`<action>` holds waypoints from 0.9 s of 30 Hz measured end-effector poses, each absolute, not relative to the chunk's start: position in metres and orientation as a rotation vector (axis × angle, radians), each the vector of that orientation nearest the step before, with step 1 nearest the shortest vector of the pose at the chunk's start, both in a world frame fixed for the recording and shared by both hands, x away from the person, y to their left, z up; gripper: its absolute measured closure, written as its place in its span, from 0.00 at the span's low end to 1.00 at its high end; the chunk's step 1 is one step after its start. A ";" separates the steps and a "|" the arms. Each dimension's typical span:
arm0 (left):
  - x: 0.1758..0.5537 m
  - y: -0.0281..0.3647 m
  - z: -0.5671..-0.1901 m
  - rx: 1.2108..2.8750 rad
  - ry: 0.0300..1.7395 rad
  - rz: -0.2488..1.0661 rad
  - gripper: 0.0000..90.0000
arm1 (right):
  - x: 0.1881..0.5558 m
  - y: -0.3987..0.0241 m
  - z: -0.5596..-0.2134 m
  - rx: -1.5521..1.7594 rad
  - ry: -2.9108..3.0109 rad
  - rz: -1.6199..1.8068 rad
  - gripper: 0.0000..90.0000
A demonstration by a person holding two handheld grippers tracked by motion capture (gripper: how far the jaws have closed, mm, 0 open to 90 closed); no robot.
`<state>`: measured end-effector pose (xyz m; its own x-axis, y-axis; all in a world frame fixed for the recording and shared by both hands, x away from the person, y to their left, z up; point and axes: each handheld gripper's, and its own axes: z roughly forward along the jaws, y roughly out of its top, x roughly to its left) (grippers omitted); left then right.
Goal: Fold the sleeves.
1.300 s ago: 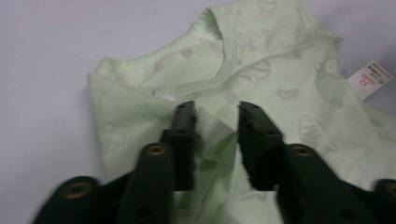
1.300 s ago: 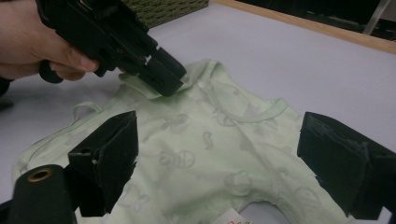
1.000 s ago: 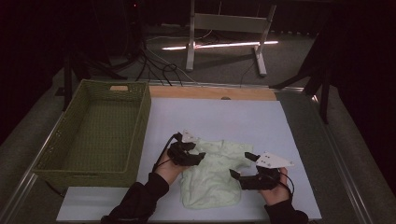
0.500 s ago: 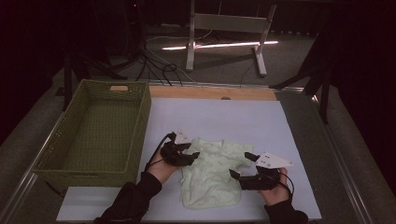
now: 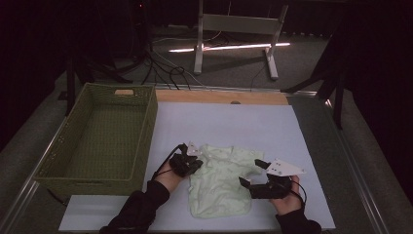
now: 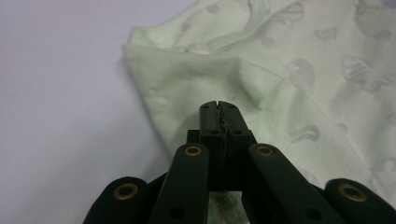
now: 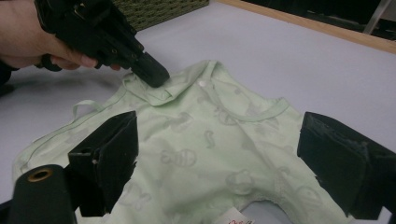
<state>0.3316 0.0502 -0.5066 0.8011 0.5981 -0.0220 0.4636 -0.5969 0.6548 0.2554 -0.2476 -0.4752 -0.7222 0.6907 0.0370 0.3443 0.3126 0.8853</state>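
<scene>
Pale surface point(image 5: 253, 122) under dim light, green basket point(image 5: 97, 141) at left, small green garment point(image 5: 221, 180) lying flat near the front edge. Left gripper point(image 5: 191, 163) clenched after closing just now, pinching a fold at the garment's sleeve edge point(image 6: 187, 79). Right gripper point(image 5: 251, 181) spread wide over the opposite side, nothing held. Best lifted slowly, keeping the fold deep in the jaws. Printed pattern and neckline snap point(image 7: 201, 82) clear from the gripper views, lost from above.

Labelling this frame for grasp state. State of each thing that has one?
left gripper: jaws just closed, shut on a fold of the baby shirt's edge.
right gripper: open, jaws either side of the shirt, not pressing.
baby shirt: lying spread on the white mat, lightly rumpled.
green basket: upright, empty.
</scene>
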 end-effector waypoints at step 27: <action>0.325 0.042 -0.498 2.283 0.709 0.204 0.99 | 0.256 -0.248 -0.475 0.926 2.237 1.378 0.14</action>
<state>0.3253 0.0419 -0.4981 0.8356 0.5462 -0.0590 0.4310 -0.5852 0.6868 0.2559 -0.2484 -0.4751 -0.7231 0.6896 0.0389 0.3450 0.3118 0.8853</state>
